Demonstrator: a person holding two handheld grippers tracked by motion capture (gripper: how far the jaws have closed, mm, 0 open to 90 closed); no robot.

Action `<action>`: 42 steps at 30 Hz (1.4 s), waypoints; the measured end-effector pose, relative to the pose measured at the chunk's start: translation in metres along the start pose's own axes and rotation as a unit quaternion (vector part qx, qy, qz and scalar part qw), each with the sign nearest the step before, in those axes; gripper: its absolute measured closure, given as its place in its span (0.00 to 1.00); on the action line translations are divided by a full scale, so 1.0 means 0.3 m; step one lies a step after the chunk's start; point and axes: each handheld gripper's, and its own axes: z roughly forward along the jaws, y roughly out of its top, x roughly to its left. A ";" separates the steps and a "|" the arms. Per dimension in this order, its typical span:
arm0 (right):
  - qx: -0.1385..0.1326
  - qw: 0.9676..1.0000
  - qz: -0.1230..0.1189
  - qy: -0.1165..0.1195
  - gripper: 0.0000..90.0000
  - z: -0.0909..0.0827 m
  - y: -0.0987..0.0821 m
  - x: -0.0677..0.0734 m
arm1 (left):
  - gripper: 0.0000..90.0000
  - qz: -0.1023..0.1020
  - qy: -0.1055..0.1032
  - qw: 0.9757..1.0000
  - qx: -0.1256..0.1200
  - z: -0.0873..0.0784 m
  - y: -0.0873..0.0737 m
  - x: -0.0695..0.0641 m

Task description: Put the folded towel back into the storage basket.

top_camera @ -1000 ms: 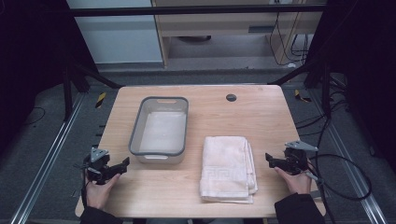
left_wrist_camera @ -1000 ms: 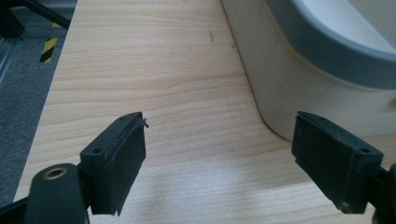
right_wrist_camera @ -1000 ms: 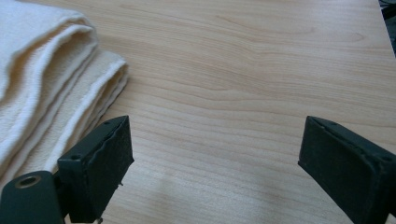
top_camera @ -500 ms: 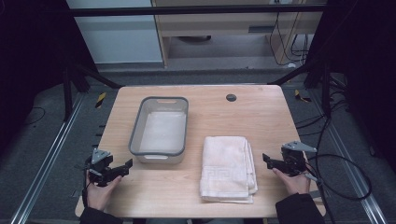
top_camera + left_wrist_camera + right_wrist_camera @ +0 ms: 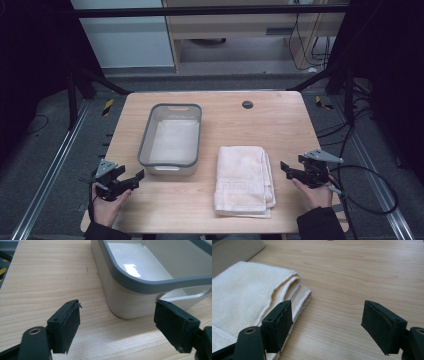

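One pale wooden tabletop (image 5: 260, 125) carries one rectangular white plastic tub with a grey rim (image 5: 145, 145) at ten o'clock, one folded cream cotton towel (image 5: 242, 180) at five o'clock, and one small round black cap (image 5: 247, 104) at twelve. Two black hand-held grippers: left (image 5: 137, 176), right (image 5: 284, 166).

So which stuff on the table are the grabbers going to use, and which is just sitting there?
Part of the job:
- folded towel, nearest the right gripper
- grey-rimmed tub, nearest the left gripper

Just lying about:
- small dark round thing at the table's far side
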 end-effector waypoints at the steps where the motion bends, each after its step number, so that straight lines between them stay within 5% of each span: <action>1: -0.001 1.000 0.005 0.002 0.28 -0.002 0.003 0.002 | 0.23 0.001 0.000 1.000 -0.002 -0.003 0.003 0.001; 24: -0.029 1.000 0.001 0.012 0.28 -0.007 0.105 0.012 | 0.26 0.011 0.002 0.999 -0.041 -0.047 0.101 -0.012; 42: -0.055 0.998 0.007 0.033 0.28 0.000 0.225 0.036 | 0.28 0.034 -0.037 0.997 -0.057 0.012 0.191 -0.172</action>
